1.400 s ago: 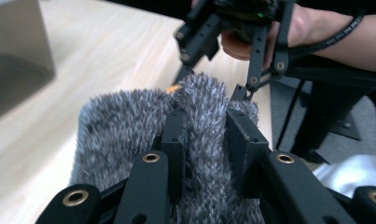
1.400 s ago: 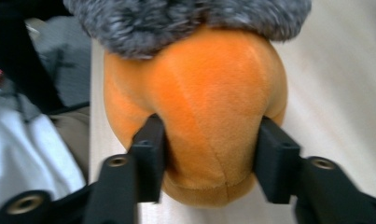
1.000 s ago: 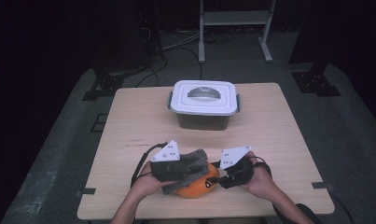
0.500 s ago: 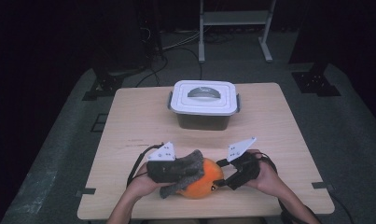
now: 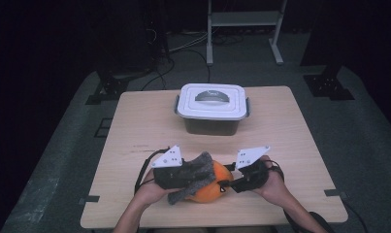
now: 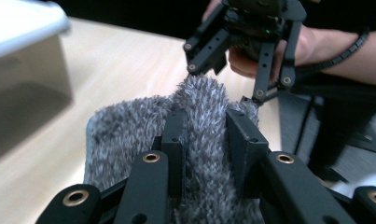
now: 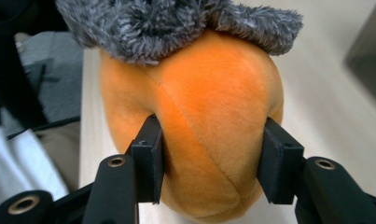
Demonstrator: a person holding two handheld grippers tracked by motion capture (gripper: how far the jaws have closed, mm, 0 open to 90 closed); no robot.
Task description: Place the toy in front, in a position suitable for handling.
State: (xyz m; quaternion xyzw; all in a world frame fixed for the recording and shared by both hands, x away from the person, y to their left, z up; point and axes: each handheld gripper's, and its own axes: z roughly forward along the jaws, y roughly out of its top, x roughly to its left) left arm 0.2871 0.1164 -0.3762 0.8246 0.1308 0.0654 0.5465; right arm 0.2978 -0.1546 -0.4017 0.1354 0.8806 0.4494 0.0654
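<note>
An orange plush ball [image 5: 211, 190] with a grey fuzzy cover [image 5: 195, 174] on top lies near the table's front edge, between my two hands. My left gripper [image 6: 205, 126] is shut on a fold of the grey fuzz [image 6: 202, 100], coming in from the left. From the right, my right gripper [image 7: 212, 140] reaches in; its jaws have just been closing. Both of its pads [image 7: 150, 149] press into the sides of the orange body [image 7: 209, 102]. In the high view the right gripper [image 5: 228, 184] touches the plush's right side.
A translucent box with a white lid and grey handle [image 5: 211, 103] stands at the middle back of the wooden table [image 5: 290, 141]. Cables trail from both grippers. The table's front edge runs just below my hands.
Half a second ago the right gripper sat slightly off the plush with its jaws wider; now they are drawn in against the orange body. The left gripper keeps its hold on the grey fuzz.
</note>
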